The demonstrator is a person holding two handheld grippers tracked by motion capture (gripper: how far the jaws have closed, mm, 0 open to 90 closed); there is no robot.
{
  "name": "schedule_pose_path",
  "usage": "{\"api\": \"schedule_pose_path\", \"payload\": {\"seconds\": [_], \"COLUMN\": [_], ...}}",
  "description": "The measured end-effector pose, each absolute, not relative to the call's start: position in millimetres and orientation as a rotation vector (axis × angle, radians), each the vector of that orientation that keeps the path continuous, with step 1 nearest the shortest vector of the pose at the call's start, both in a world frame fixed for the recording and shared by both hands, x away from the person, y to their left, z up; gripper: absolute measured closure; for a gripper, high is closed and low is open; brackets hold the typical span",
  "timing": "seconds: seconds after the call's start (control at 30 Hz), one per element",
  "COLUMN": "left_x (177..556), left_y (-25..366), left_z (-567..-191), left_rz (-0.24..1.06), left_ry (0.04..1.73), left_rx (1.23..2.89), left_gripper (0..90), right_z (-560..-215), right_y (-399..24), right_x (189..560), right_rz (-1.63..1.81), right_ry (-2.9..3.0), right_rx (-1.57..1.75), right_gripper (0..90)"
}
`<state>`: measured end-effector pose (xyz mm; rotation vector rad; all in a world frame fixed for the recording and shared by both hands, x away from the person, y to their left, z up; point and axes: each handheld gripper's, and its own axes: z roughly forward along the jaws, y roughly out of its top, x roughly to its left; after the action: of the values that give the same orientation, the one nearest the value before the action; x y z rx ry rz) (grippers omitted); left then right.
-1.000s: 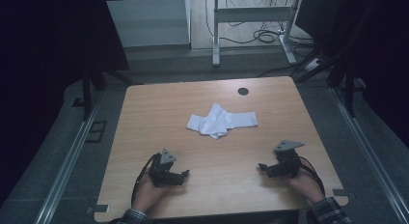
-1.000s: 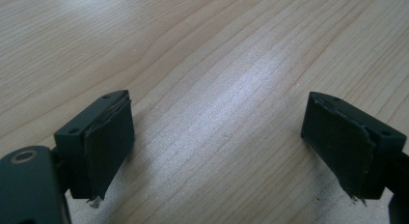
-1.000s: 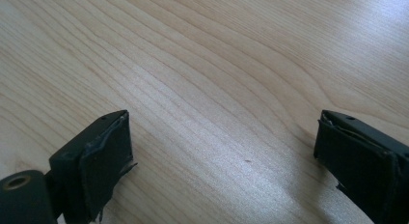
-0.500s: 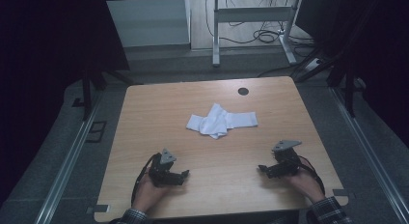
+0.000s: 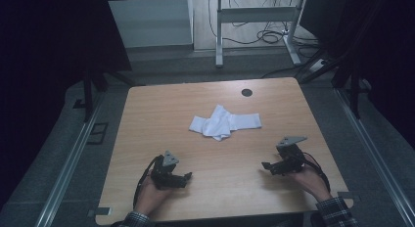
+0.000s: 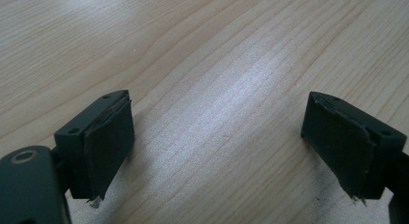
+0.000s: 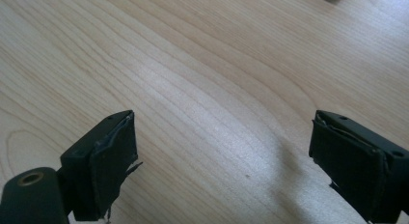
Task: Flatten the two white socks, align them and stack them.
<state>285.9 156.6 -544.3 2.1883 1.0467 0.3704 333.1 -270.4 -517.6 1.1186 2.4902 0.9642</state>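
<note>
With both the left tool (image 5: 187, 177) and the right tool (image 5: 265, 165) held wide open and empty near the lower edge of the tabletop (image 5: 147, 119), the crumpled white cloth (image 5: 224, 122) at frame centre (well apart, nothing between) could be bunched or dragged if only one layer is pinched.

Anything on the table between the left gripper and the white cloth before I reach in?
Nothing: in the high view the stretch of table between the left gripper and the cloth is bare wood.
</note>
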Motion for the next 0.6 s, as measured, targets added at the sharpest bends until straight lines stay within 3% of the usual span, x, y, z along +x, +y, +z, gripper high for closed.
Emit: {"api": "schedule_pose_path", "payload": {"seconds": [0.6], "left_x": [285.9], "left_y": [156.6], "left_z": [-544.2], "left_rz": [0.371], "left_ry": [1.047], "left_rx": [2.189], "left_gripper": [11.6], "right_z": [-502.1], "right_y": [-267.1], "right_x": [352.3], "right_rz": [0.946], "right_ry": [2.502], "right_rx": [1.153], "right_gripper": [8.6]}}
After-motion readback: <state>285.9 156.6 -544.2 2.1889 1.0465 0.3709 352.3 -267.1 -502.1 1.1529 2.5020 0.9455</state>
